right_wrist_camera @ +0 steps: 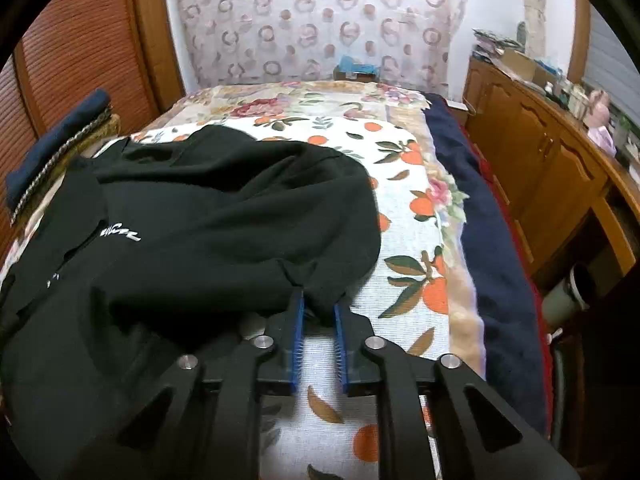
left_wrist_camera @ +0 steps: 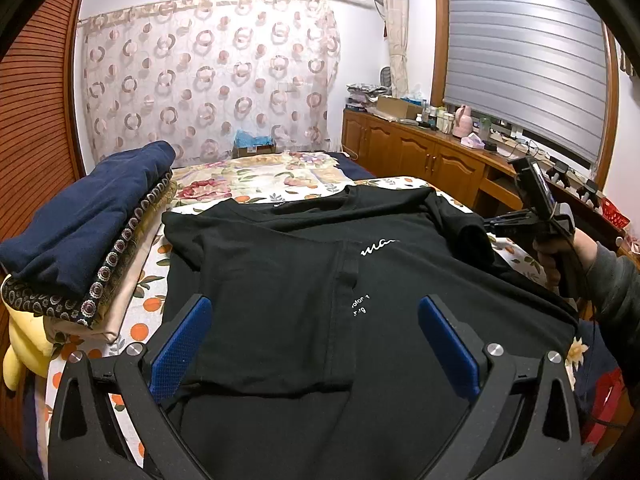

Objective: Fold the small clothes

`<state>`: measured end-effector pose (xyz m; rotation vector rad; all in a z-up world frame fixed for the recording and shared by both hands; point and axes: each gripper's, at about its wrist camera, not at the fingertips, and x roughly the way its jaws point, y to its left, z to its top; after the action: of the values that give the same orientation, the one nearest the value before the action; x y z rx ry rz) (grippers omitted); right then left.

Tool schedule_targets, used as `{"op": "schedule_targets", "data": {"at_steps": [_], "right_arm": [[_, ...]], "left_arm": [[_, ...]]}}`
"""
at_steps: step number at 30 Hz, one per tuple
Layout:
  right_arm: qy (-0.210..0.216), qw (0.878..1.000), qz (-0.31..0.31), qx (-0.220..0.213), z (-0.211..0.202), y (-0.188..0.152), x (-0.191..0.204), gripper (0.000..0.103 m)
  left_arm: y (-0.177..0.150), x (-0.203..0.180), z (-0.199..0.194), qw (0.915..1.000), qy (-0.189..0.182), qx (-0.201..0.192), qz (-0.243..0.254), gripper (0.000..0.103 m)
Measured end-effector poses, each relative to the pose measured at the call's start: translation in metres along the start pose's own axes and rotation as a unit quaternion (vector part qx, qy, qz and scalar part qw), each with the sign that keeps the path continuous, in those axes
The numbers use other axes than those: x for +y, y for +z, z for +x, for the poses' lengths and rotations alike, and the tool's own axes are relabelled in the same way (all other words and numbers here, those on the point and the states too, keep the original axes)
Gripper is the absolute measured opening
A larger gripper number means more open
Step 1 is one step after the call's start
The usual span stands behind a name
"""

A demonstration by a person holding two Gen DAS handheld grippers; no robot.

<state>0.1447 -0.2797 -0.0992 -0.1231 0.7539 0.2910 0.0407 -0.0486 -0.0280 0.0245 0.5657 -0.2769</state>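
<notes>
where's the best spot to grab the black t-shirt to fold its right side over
Grip the black t-shirt at its right sleeve hem, coming in low from the bed's right edge. That sleeve juts loose onto the orange-print sheet, and the right gripper is already pinching it there.

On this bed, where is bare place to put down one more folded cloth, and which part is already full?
Free: the orange-print sheet between the black T-shirt and the navy blanket edge, and the floral cover beyond the collar. Crowded: the side by the folded pile, which lies close against the shirt, and the sleeve corner where the right gripper pinches cloth.
</notes>
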Motion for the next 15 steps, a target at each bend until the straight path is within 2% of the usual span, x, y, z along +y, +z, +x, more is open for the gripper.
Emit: {"op": "schedule_targets", "data": {"at_steps": [2,7,11,15], "right_arm": [[-0.011,1.000,-0.011,-0.012,-0.005,0.002,0.006,0.009],[0.018,0.997,-0.026,-0.073,-0.042,0.017,0.026,0.009],[0.051,0.990,-0.078,-0.107,-0.066,0.037,0.066,0.009],[0.073,0.982,-0.128,-0.115,-0.065,0.057,0.109,0.009]], "left_arm": [[0.000,0.001,-0.001,1.0000,0.001,-0.001,-0.002,0.103],[-0.001,0.003,-0.001,1.0000,0.003,-0.002,-0.007,0.103],[-0.001,0.004,-0.003,0.9999,0.003,-0.005,-0.010,0.103],[-0.002,0.008,-0.005,0.9999,0.004,-0.007,-0.015,0.103]]}}
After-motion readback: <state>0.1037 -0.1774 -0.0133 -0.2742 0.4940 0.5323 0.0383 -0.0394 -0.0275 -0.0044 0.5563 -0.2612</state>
